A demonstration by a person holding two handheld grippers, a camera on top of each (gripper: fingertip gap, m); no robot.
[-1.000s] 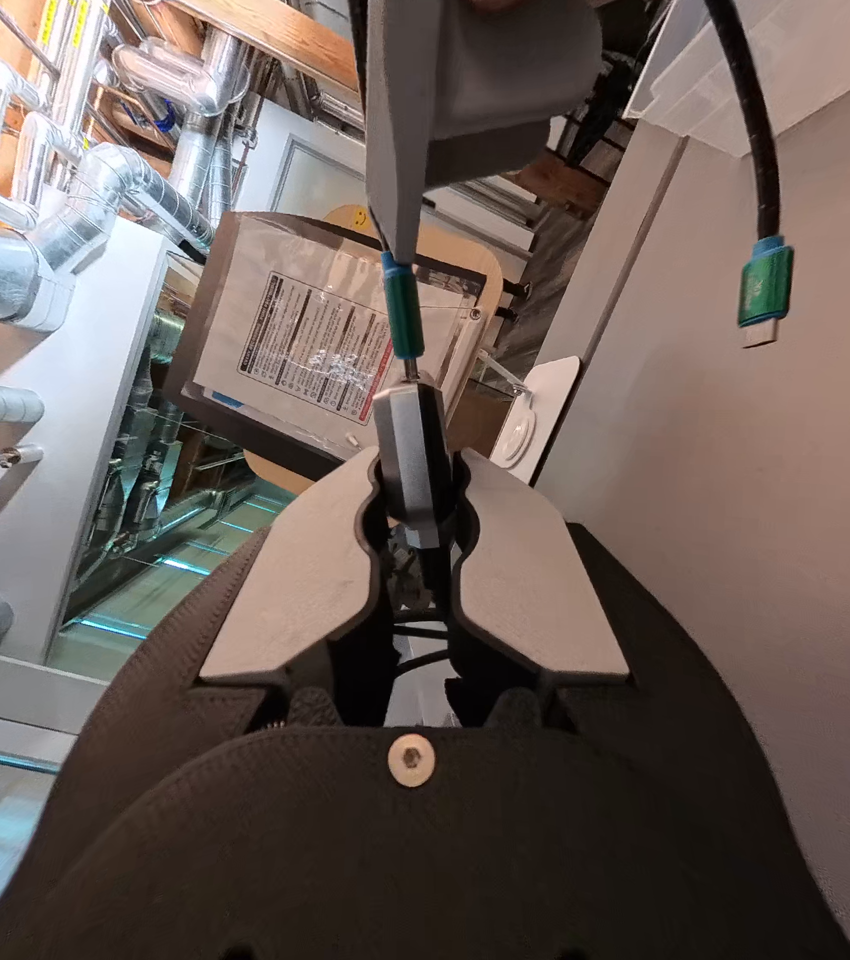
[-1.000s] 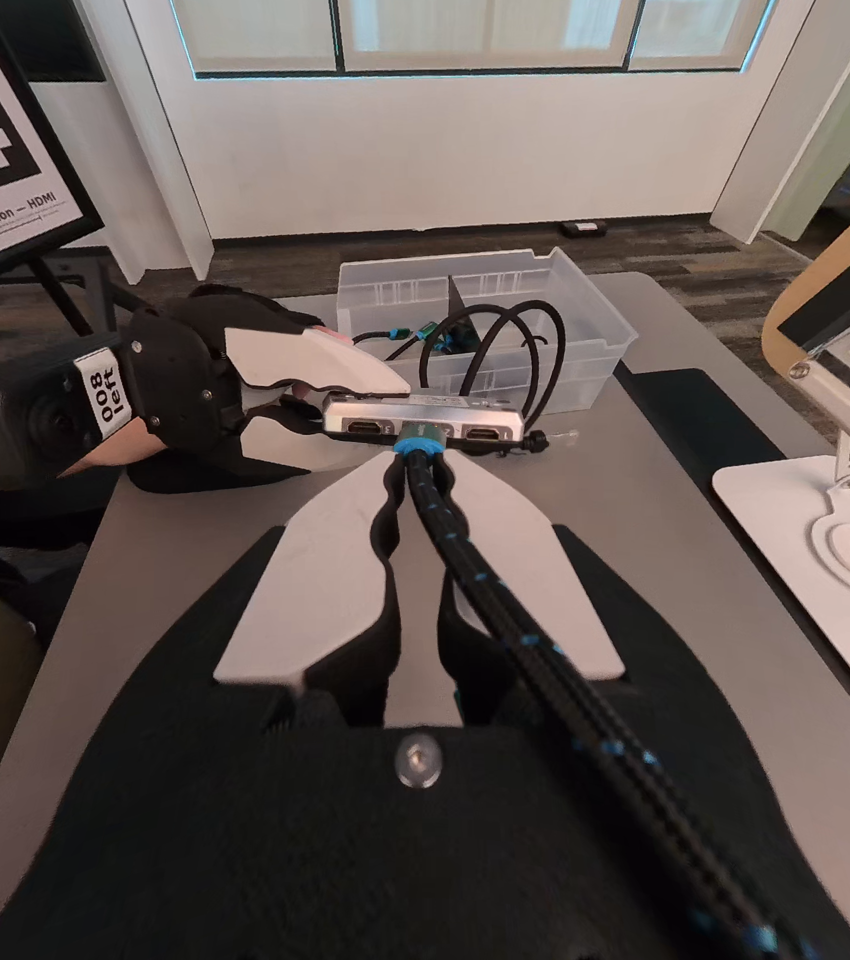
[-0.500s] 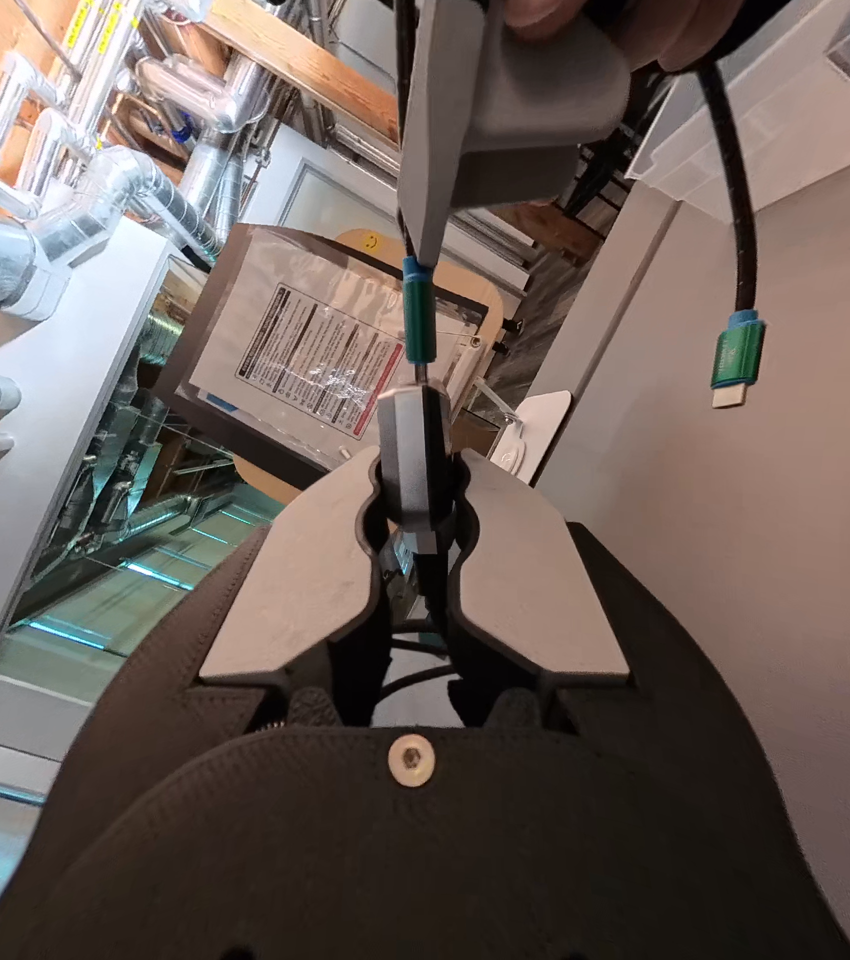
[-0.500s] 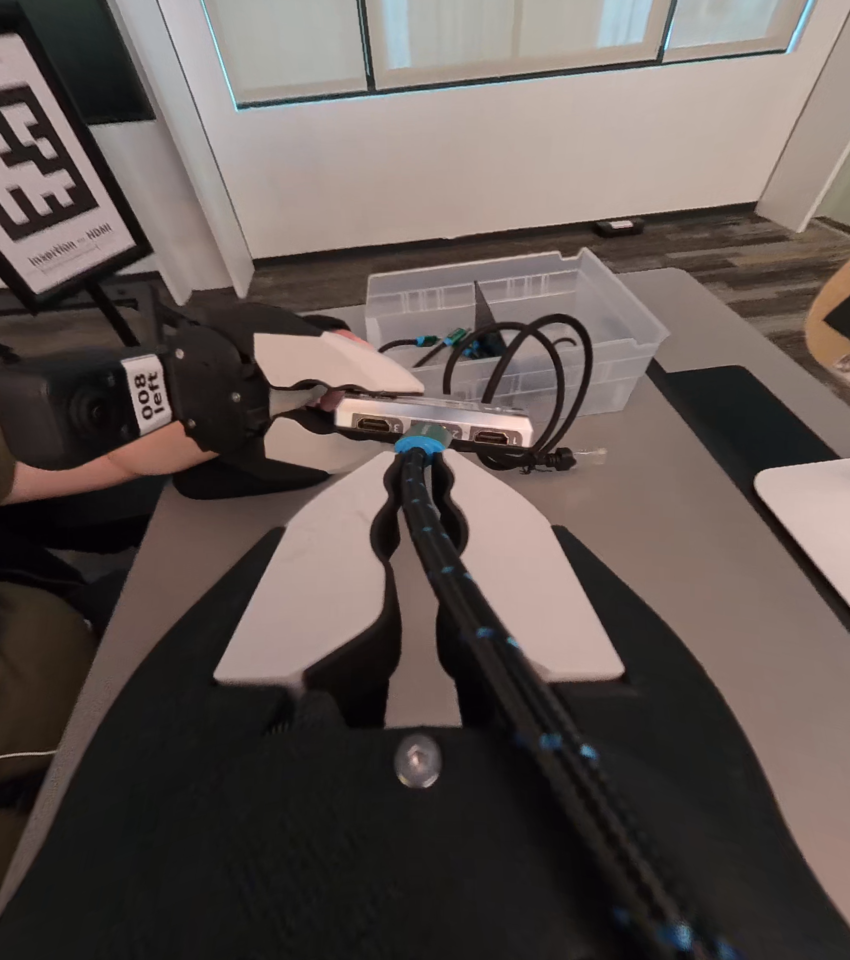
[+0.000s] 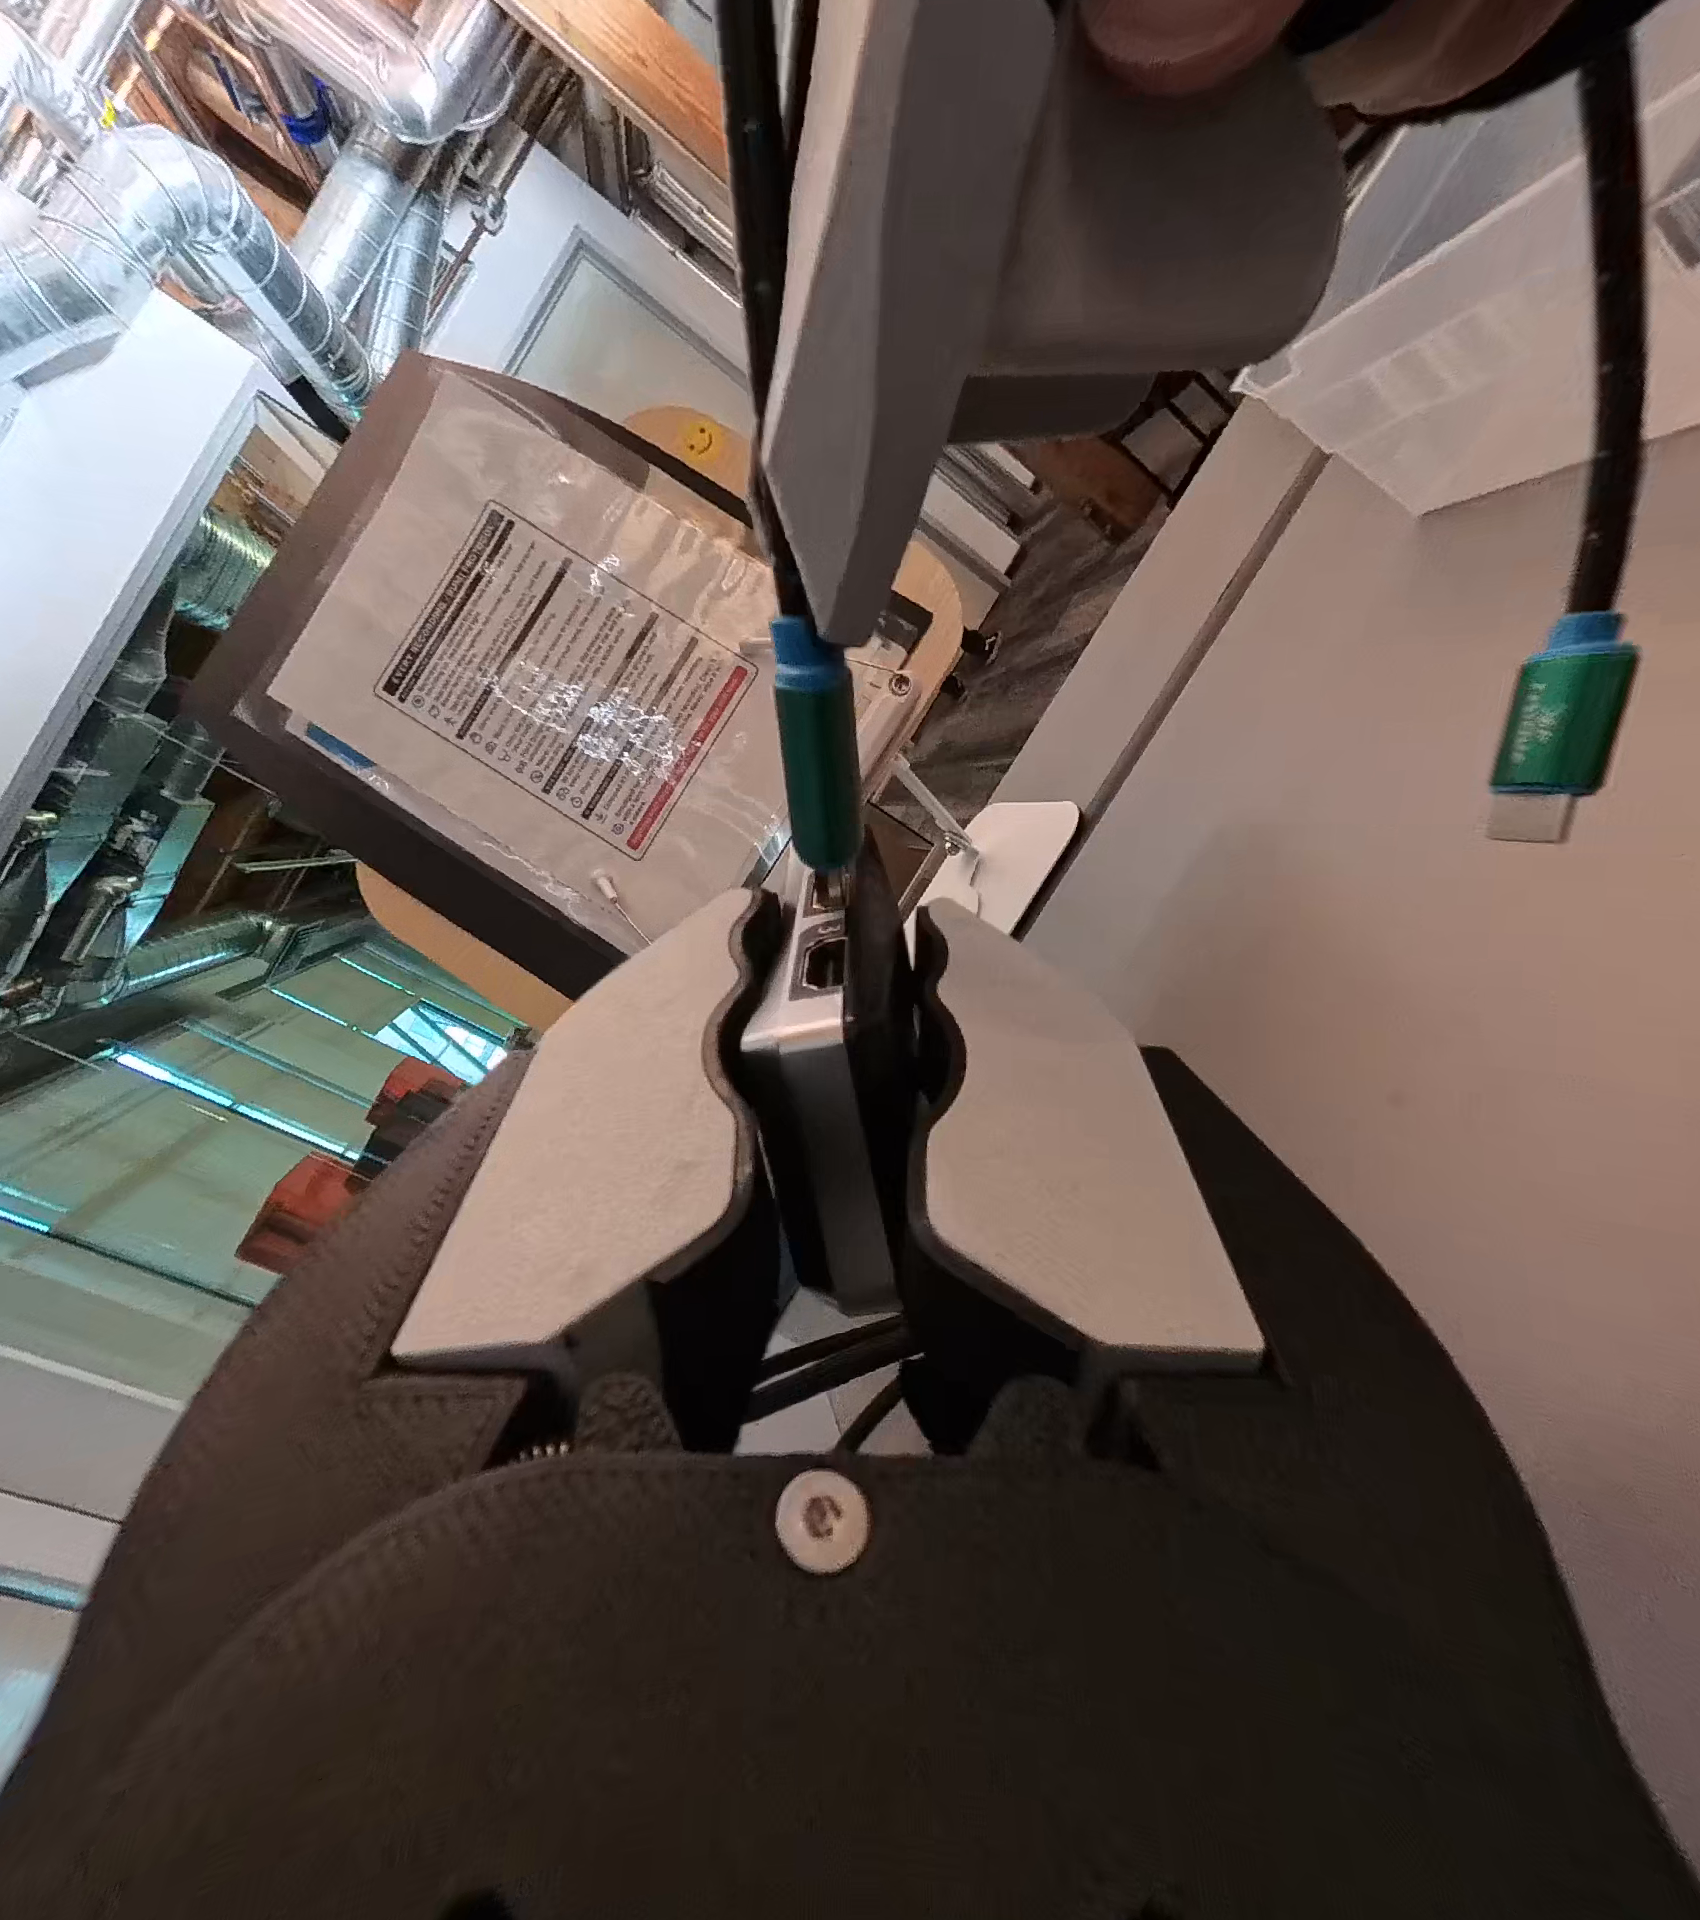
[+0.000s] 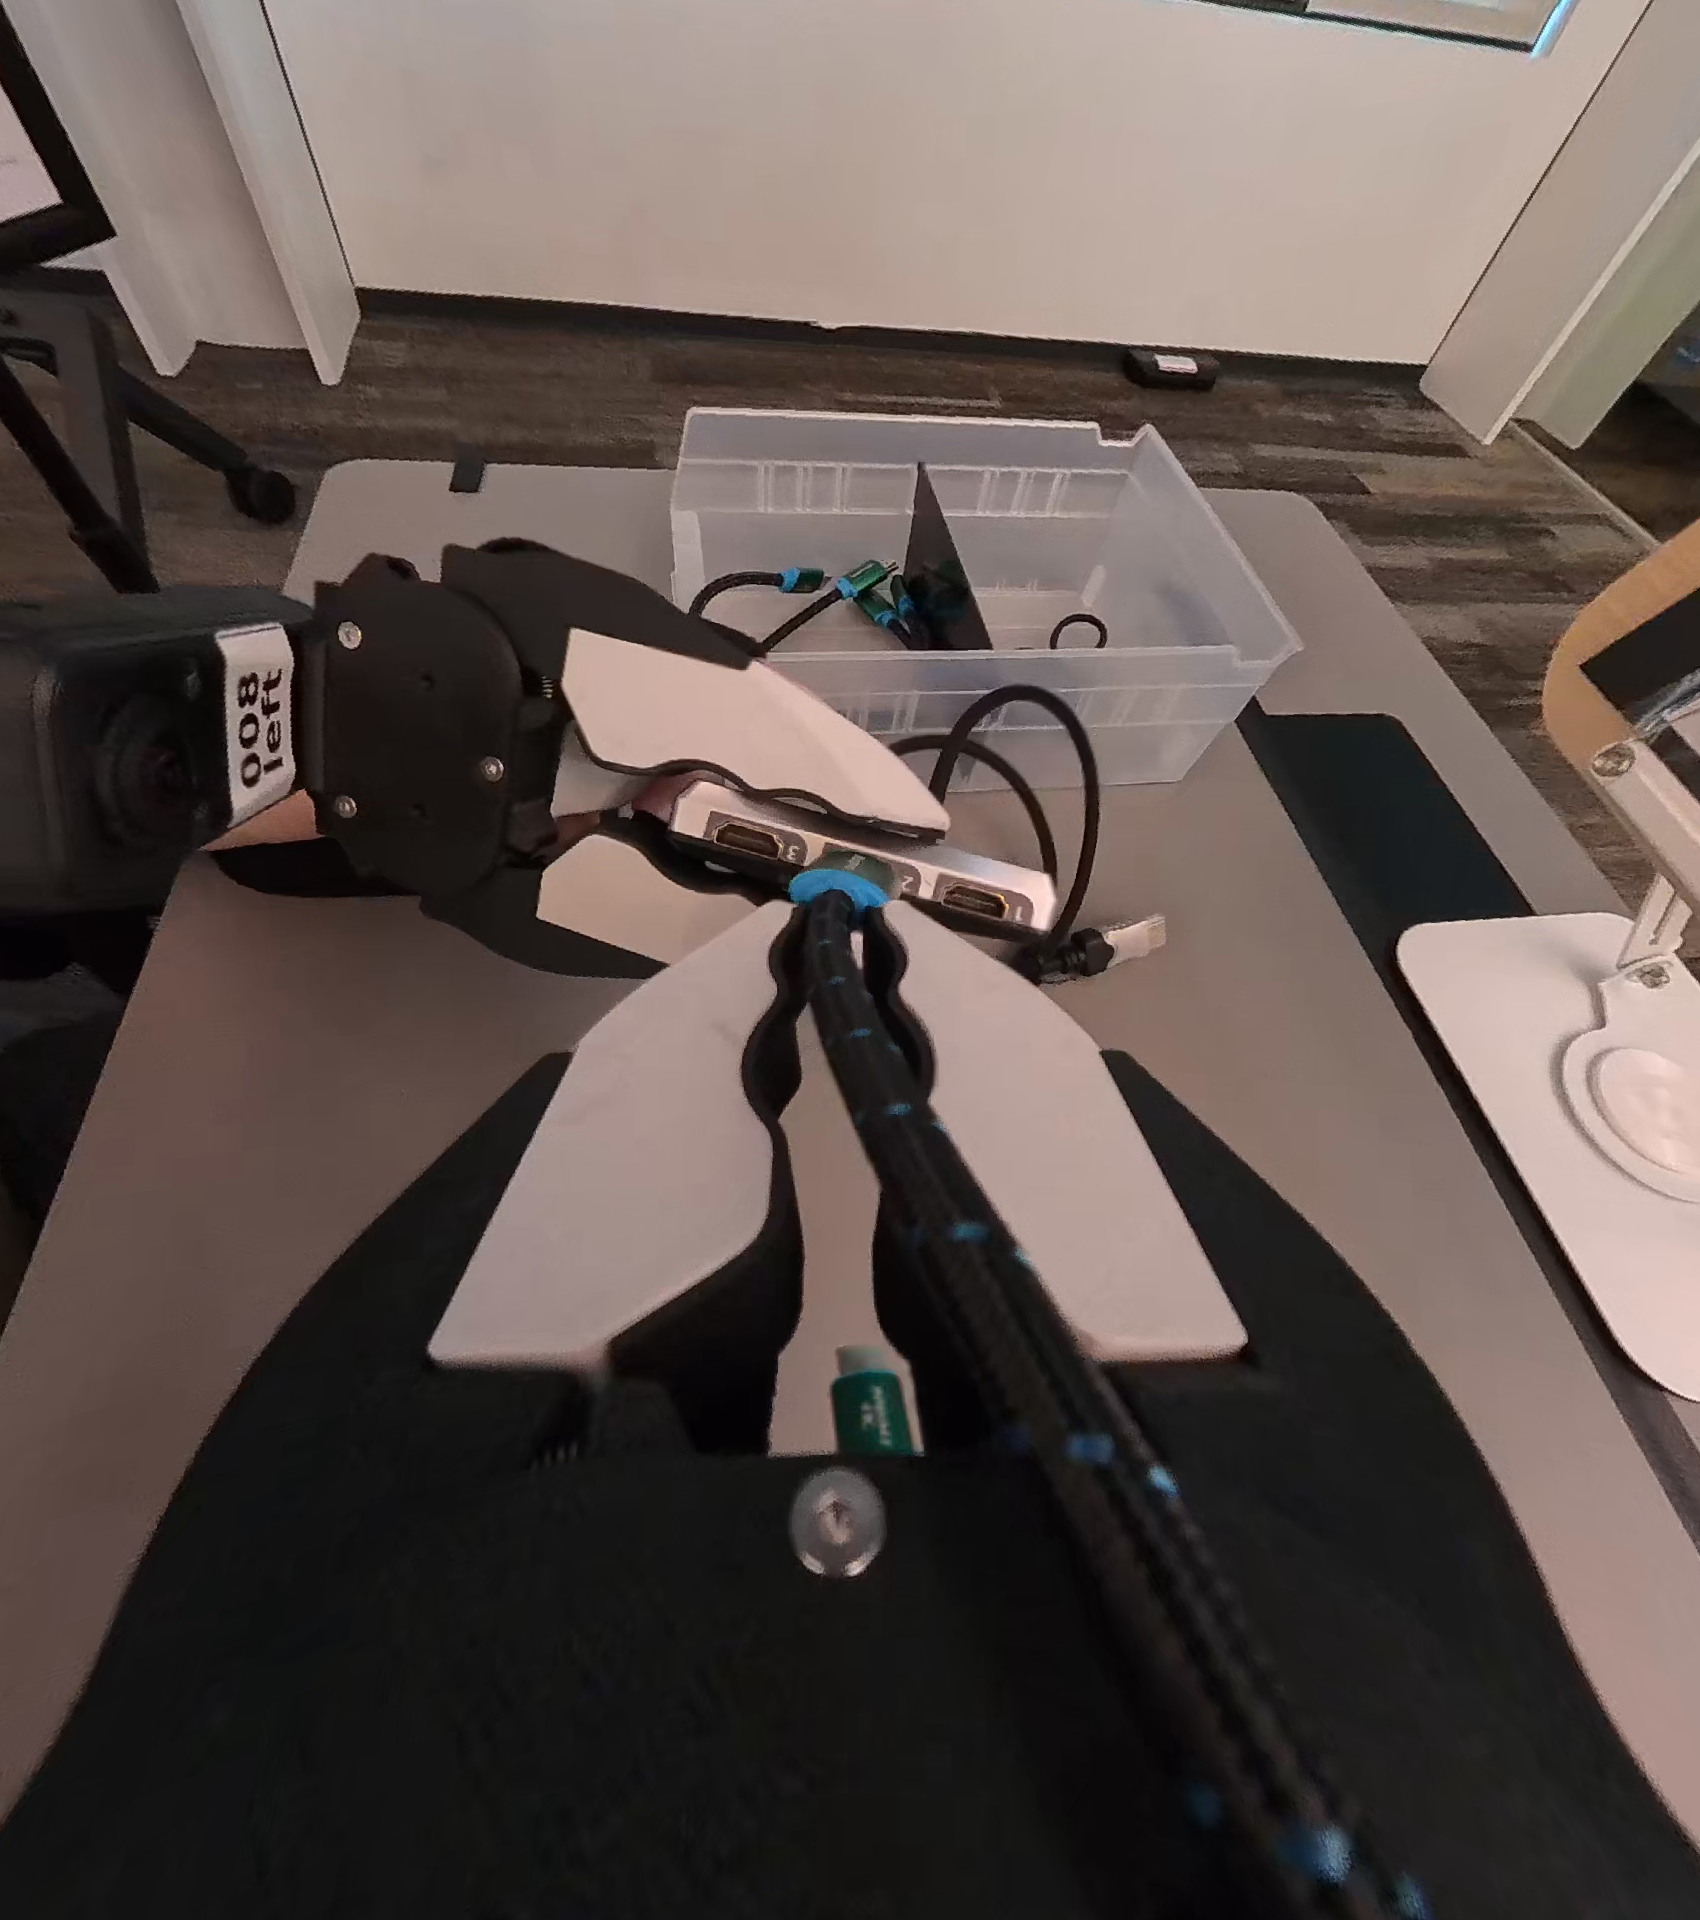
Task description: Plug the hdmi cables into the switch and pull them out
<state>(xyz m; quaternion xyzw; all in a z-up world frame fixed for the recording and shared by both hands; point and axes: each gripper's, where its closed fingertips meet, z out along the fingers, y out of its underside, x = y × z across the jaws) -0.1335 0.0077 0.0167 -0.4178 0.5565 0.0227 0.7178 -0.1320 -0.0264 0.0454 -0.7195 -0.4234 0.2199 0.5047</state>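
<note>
My left gripper (image 5: 835,925) has its fingers clamped on the HDMI switch (image 6: 856,857), holding it clear above the grey worktop (image 6: 326,1039) with the port face turned toward my right gripper (image 6: 830,914). The right fingers are closed on the braided HDMI cable (image 6: 929,1174) just behind its green plug (image 5: 818,764). In the left wrist view the plug's metal tip sits at the mouth of the middle port, and I cannot tell how deep it is seated. The two outer ports show empty. The cable's far-end plug (image 5: 1552,732) hangs free beside the worktop. More green-ended cables lie in the clear plastic bin (image 6: 1230,634) behind the switch, and the switch's own black lead (image 6: 1074,821) loops down to the worktop. Judgement: the step in hand is the plug at the middle port, either seating or withdrawal. The next move calls for travel straight along the port axis, the left grip firm, no sideways load on the plug.
</note>
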